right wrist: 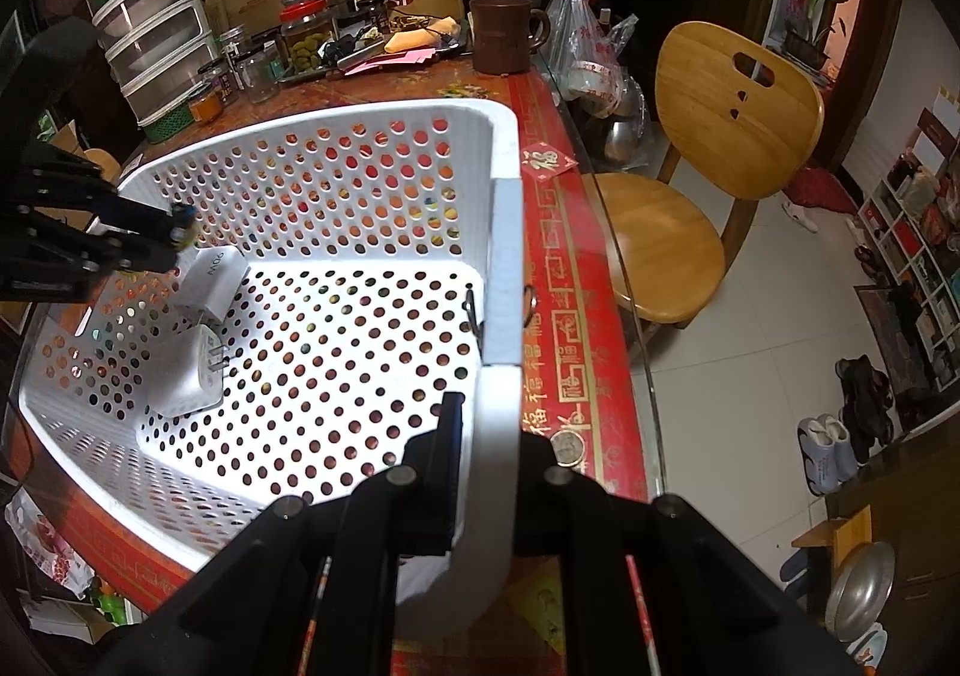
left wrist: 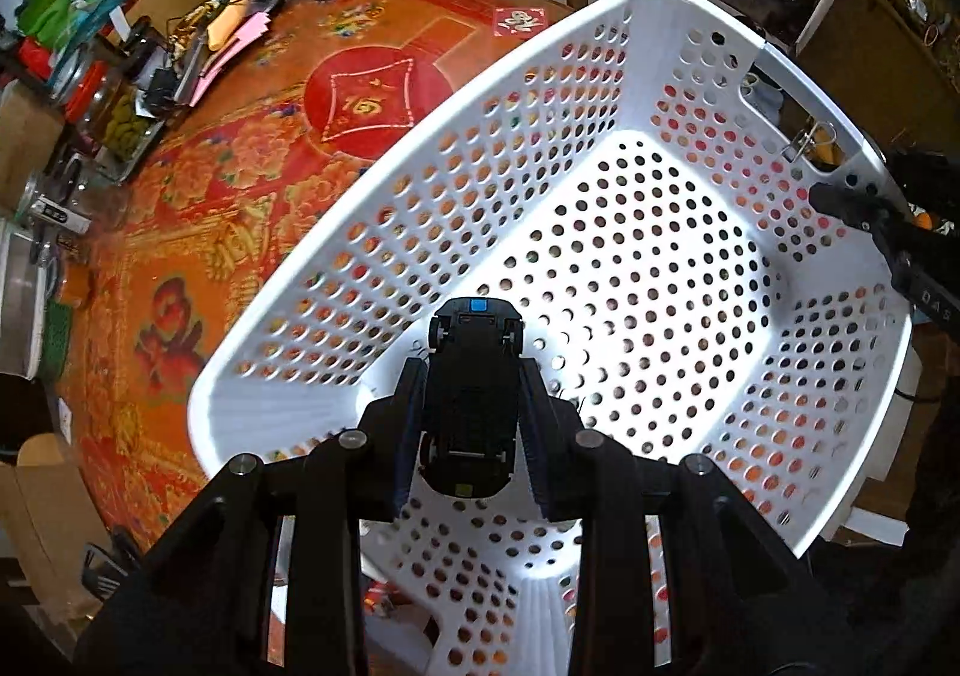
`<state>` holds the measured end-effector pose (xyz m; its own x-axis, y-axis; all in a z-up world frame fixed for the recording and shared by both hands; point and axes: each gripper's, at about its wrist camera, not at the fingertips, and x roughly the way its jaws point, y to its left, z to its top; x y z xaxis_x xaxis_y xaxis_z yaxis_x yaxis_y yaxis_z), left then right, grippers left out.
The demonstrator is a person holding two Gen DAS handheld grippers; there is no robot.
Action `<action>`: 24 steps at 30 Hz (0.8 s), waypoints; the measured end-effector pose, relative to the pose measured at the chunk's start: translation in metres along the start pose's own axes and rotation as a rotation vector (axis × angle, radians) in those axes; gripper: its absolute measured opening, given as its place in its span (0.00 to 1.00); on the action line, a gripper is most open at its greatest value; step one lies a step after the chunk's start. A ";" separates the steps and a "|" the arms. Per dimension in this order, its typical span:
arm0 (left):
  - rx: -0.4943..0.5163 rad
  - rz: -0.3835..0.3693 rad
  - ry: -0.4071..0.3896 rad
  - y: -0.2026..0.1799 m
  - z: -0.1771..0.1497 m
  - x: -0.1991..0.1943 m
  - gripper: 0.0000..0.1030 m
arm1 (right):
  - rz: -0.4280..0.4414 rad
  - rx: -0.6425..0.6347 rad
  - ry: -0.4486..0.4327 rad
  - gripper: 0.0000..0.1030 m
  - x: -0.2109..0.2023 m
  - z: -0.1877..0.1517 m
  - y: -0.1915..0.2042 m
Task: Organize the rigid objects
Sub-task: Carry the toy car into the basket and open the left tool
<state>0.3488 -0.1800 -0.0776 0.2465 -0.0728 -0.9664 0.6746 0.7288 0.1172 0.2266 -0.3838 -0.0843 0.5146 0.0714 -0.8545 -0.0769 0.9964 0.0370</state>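
Here the toy car [left wrist: 471,394] hangs nose-down over the near wall of the white basket [left wrist: 384,208], clamped between the left gripper [left wrist: 474,370] fingers. Dropped from there, it could, I judge, bounce on the hard floor or land on the white charger [right wrist: 192,376] lying inside the basket beneath it. The right gripper [right wrist: 480,454] is clenched on the basket's rim, steadying it. Beyond the basket, a brown mug [right wrist: 501,36] and jars [right wrist: 303,36] crowd the table's far edge

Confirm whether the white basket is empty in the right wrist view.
No: two white plug adapters lie on the floor of the white basket, under the left claw that holds a toy car.
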 end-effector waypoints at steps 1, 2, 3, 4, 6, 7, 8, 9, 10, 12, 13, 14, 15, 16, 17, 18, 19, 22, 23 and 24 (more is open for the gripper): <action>0.003 0.005 0.003 0.000 0.001 0.002 0.27 | -0.003 -0.001 0.000 0.09 0.000 0.000 0.000; 0.006 0.005 0.006 -0.001 0.001 0.004 0.27 | -0.004 -0.001 0.000 0.09 0.000 0.000 0.000; 0.014 0.005 0.016 -0.003 0.002 0.006 0.27 | -0.004 -0.002 -0.001 0.09 0.000 0.000 0.001; 0.019 0.006 0.021 -0.004 0.001 0.010 0.27 | -0.002 -0.001 -0.001 0.09 0.000 0.000 0.001; 0.021 0.009 0.030 -0.006 0.002 0.014 0.27 | -0.001 -0.001 -0.001 0.09 0.000 0.000 0.001; 0.020 0.005 0.031 -0.006 0.002 0.016 0.27 | -0.003 -0.003 -0.001 0.09 0.001 0.000 0.001; 0.020 0.000 0.033 -0.007 0.002 0.018 0.27 | -0.003 -0.003 -0.001 0.09 0.000 0.000 0.001; 0.025 0.003 0.039 -0.008 0.002 0.020 0.27 | -0.001 0.000 -0.002 0.09 0.001 -0.001 0.001; 0.028 0.003 0.045 -0.009 0.002 0.022 0.27 | 0.000 0.001 -0.002 0.09 0.001 -0.001 0.001; 0.028 0.001 0.049 -0.009 0.003 0.026 0.27 | 0.000 0.000 -0.002 0.09 0.001 -0.001 0.001; 0.025 -0.003 0.051 -0.009 0.003 0.027 0.27 | -0.001 -0.001 -0.002 0.09 0.001 -0.001 0.001; 0.025 -0.009 0.054 -0.009 0.003 0.028 0.27 | -0.002 -0.002 -0.001 0.09 0.001 -0.001 0.001; 0.027 -0.008 0.057 -0.008 0.002 0.029 0.27 | -0.001 -0.002 -0.001 0.09 0.001 -0.002 0.000; 0.027 -0.003 0.056 -0.008 0.001 0.029 0.27 | -0.001 -0.001 -0.001 0.09 0.001 -0.002 0.000; 0.027 -0.001 0.047 -0.007 0.001 0.028 0.29 | -0.002 -0.002 -0.002 0.09 0.000 -0.002 0.001; 0.029 -0.002 0.035 -0.006 0.000 0.027 0.39 | -0.002 -0.002 -0.002 0.09 0.000 -0.002 0.001; 0.030 0.000 0.023 -0.006 0.000 0.024 0.59 | -0.001 -0.002 -0.002 0.09 0.001 -0.002 0.000; 0.024 -0.020 -0.050 -0.001 -0.005 0.009 0.85 | 0.000 -0.001 -0.002 0.09 0.000 -0.001 0.001; 0.018 -0.035 -0.069 0.001 -0.007 0.002 0.85 | 0.001 -0.001 -0.002 0.09 0.000 -0.001 0.001; 0.009 -0.047 -0.094 0.006 -0.011 -0.008 0.85 | 0.000 -0.001 -0.001 0.09 0.000 -0.001 0.001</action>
<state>0.3431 -0.1677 -0.0717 0.2781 -0.1710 -0.9452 0.6929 0.7172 0.0741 0.2256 -0.3830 -0.0854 0.5158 0.0719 -0.8537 -0.0775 0.9963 0.0370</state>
